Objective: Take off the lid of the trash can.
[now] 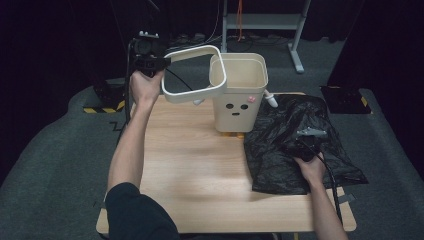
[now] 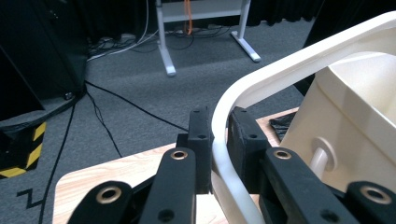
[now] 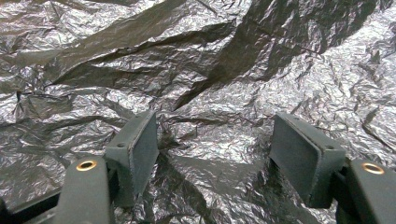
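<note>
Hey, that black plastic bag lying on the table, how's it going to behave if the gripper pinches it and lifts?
The black bag is thin, crinkled film lying in loose folds, so it will probably hang limp and drape. It looks very light, so it should lift easily. Its glossy surface may slip unless the open right gripper closes on a fold.
</note>
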`<action>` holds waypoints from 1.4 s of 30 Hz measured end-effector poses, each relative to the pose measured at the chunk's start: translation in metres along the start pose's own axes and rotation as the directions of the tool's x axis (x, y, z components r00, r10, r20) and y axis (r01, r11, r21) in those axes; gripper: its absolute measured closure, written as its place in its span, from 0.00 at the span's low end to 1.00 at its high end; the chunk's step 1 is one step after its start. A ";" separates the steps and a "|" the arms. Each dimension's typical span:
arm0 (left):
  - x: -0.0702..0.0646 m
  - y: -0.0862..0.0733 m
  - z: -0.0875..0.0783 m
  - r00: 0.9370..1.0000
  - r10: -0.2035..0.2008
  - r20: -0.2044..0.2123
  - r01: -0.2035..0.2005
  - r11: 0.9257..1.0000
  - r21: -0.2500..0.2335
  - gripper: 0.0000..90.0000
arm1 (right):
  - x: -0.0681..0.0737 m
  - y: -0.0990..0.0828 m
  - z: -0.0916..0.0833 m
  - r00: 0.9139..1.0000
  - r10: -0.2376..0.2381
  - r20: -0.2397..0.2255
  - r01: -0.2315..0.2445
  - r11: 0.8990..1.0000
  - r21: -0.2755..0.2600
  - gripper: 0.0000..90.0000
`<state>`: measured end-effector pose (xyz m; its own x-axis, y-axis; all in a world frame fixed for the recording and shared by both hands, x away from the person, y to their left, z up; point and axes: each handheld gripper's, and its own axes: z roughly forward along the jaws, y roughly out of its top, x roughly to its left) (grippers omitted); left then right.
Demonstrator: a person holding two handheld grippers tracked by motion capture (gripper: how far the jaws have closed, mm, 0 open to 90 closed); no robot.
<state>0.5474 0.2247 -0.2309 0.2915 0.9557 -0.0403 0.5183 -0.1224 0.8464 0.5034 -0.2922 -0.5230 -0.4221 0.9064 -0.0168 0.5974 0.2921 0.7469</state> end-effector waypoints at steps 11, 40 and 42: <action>0.015 -0.013 -0.010 0.999 -0.035 -0.020 0.034 0.999 -0.018 0.88 | 0.000 0.000 0.000 1.000 0.000 0.000 0.000 1.000 0.000 0.35; 0.036 -0.058 -0.026 0.995 -0.076 -0.065 0.074 0.997 -0.032 0.88 | 0.000 0.000 0.000 1.000 -0.001 0.002 0.001 1.000 -0.001 0.35; 0.038 -0.060 -0.027 0.994 -0.083 -0.065 0.081 0.996 -0.032 0.88 | 0.000 0.000 0.000 1.000 -0.001 0.003 0.001 1.000 -0.001 0.35</action>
<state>0.5057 0.2751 -0.2694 0.1948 0.9779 -0.0758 0.5141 -0.0360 0.8570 0.5033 -0.2921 -0.5230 -0.4207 0.9070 -0.0193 0.5962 0.2924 0.7477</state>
